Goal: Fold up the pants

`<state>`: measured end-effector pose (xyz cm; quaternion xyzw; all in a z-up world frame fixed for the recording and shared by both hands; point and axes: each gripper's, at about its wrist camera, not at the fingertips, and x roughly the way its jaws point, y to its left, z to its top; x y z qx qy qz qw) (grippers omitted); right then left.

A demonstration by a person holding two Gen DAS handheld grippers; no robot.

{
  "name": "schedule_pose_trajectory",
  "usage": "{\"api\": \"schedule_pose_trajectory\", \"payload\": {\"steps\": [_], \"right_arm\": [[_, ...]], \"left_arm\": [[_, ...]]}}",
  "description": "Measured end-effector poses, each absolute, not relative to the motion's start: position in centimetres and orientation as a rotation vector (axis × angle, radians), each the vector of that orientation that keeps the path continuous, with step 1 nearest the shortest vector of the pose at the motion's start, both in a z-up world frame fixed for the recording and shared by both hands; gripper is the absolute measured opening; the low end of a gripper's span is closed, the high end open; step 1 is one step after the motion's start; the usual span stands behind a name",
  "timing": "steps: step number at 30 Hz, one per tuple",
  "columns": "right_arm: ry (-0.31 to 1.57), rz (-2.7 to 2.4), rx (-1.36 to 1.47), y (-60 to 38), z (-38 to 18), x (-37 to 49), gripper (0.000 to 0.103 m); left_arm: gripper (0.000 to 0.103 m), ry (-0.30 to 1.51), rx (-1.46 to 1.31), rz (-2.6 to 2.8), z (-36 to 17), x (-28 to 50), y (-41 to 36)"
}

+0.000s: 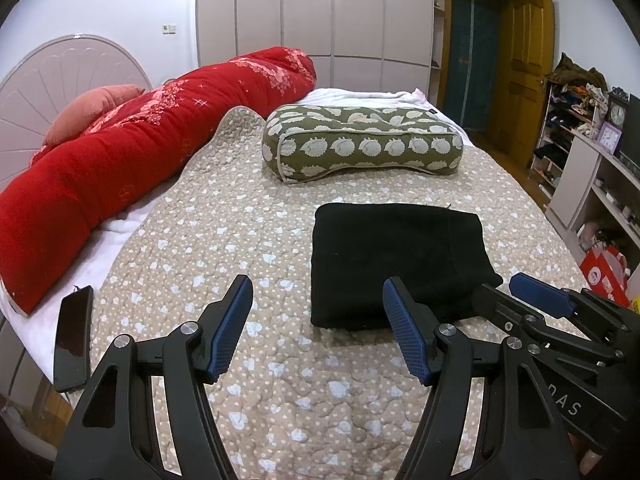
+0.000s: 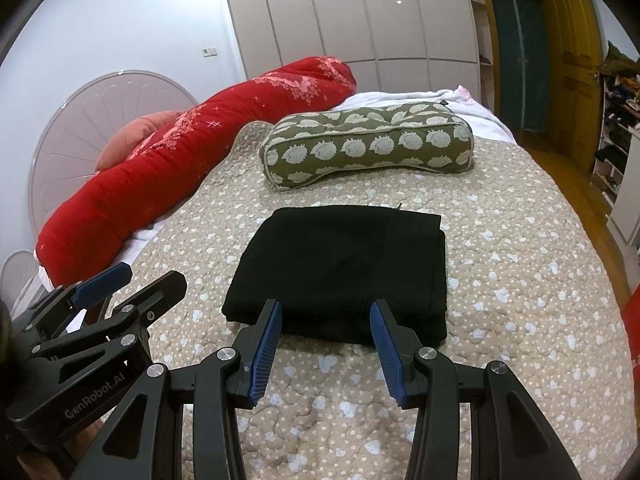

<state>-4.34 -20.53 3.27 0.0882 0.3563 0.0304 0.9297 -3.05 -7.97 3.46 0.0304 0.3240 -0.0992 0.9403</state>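
Observation:
Black pants (image 1: pixel 396 256) lie folded into a compact rectangle on the beige quilted bedspread (image 1: pixel 224 240); they also show in the right wrist view (image 2: pixel 340 268). My left gripper (image 1: pixel 318 300) is open and empty, hovering just left of the pants' near edge. My right gripper (image 2: pixel 326 316) is open and empty, hovering just in front of the pants' near edge. The right gripper also shows in the left wrist view (image 1: pixel 516 292), and the left gripper in the right wrist view (image 2: pixel 148 276).
A green hedgehog-print pillow (image 1: pixel 360 140) lies beyond the pants. A long red quilt roll (image 1: pixel 132 148) runs along the left side. A black phone (image 1: pixel 74 336) lies at the bed's left edge. Shelves (image 1: pixel 588 152) stand to the right.

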Motion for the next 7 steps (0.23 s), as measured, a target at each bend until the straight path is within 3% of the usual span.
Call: {"api": "schedule_pose_trajectory", "payload": {"steps": [7], "right_arm": [[0.731, 0.065, 0.183, -20.52, 3.19, -4.37, 0.044]], "left_arm": [[0.068, 0.656, 0.051, -0.235, 3.64, -3.02, -8.09]]}}
